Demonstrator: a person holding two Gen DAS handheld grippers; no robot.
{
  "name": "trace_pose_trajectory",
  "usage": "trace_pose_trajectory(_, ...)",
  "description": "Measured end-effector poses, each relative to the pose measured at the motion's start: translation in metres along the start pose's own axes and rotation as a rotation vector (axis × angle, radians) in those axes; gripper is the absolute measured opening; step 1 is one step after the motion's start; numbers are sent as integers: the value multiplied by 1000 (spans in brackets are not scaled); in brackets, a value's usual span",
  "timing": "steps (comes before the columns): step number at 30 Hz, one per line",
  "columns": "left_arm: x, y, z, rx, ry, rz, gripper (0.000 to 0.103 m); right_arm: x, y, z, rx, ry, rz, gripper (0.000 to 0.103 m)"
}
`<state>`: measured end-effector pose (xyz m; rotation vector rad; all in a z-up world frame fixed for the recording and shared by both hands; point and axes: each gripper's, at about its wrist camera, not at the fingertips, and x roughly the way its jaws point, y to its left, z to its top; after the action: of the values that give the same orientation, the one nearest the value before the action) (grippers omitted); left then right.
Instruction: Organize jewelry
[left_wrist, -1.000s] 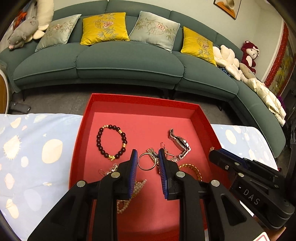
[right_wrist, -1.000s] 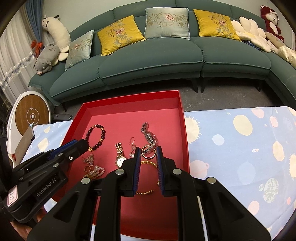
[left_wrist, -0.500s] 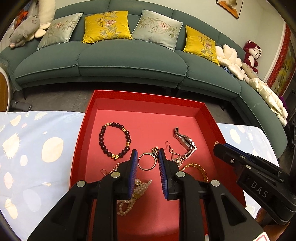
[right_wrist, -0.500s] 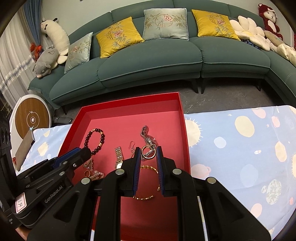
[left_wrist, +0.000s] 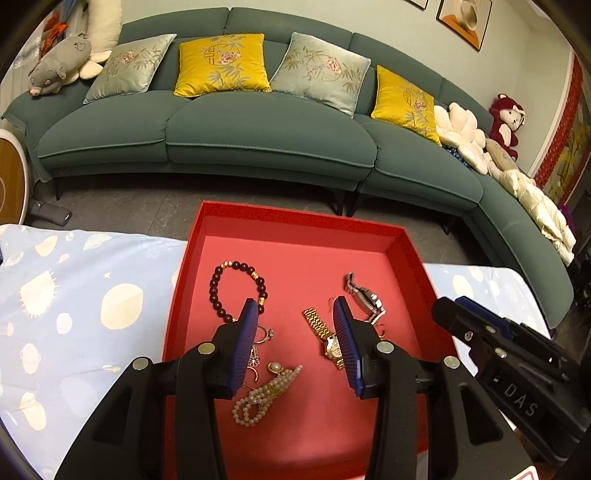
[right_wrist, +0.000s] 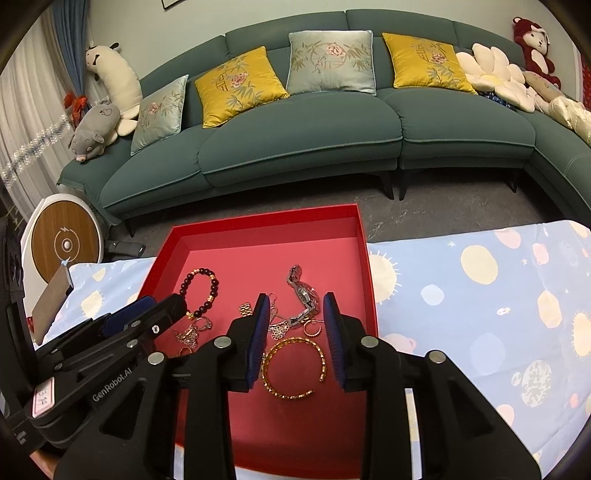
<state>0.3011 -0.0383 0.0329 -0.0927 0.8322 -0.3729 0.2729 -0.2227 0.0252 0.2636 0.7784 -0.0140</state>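
Observation:
A red tray (left_wrist: 295, 225) holds the jewelry. In the left wrist view I see a dark bead bracelet (left_wrist: 216, 291), a gold watch (left_wrist: 325, 334), a silver watch (left_wrist: 364, 295), a pearl string (left_wrist: 266, 393) and small rings (left_wrist: 263, 334). My left gripper (left_wrist: 295, 314) is open and empty above the tray's middle. In the right wrist view my right gripper (right_wrist: 294, 301) is open and empty over a gold bangle (right_wrist: 293, 367), with the silver watch (right_wrist: 304, 295) and earrings (right_wrist: 279, 328) just ahead. The left gripper's body (right_wrist: 110, 343) shows at the tray's left.
The tray (right_wrist: 266, 221) lies on a light blue patterned cloth (right_wrist: 480, 295) over the table. A green sofa (left_wrist: 258, 129) with cushions stands beyond the floor gap. A round wooden device (right_wrist: 64, 242) stands at the left. The right gripper's body (left_wrist: 509, 358) shows at the tray's right.
Both grippers have opened wider and pulled back and up from the jewelry. The ring between the left fingers a second ago is no longer there.

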Motion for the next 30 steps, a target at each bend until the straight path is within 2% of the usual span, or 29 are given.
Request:
trace_pose_trajectory(3, -19, 0, 8, -18, -29, -11, 40, -14, 5, 1, -13, -16, 0, 30)
trace_pose_trajectory(5, -33, 0, 11, -37, -47, -13, 40, -26, 7, 2, -15, -30, -6, 35)
trace_pose_trajectory(10, -68, 8, 10, -109, -70, -16, 40, -57, 5, 2, 30, -62, -2, 36)
trace_pose_trajectory(14, -95, 8, -6, -68, -82, 50, 40, -84, 8, -9, 36, -91, -5, 44)
trace_pose_trajectory(18, -117, 13, -35, -30, -79, 139, 40, -106, 10, -37, 36, -83, -5, 45)
trace_pose_trajectory(21, -128, 16, -56, -27, -57, 154, 40, -117, 13, -55, 26, -43, -12, 45)
trace_pose_trajectory(26, -146, 9, -77, 8, -50, 163, 41, -142, 11, -77, 47, -49, -35, 45)
trace_pose_trajectory(28, -150, 5, -83, 31, -53, 170, 51, -148, 7, -85, 65, -48, -35, 47)
trace_pose_trajectory(30, -151, 1, -88, 57, -51, 178, 56, -150, 8, -90, 56, -51, -47, 54)
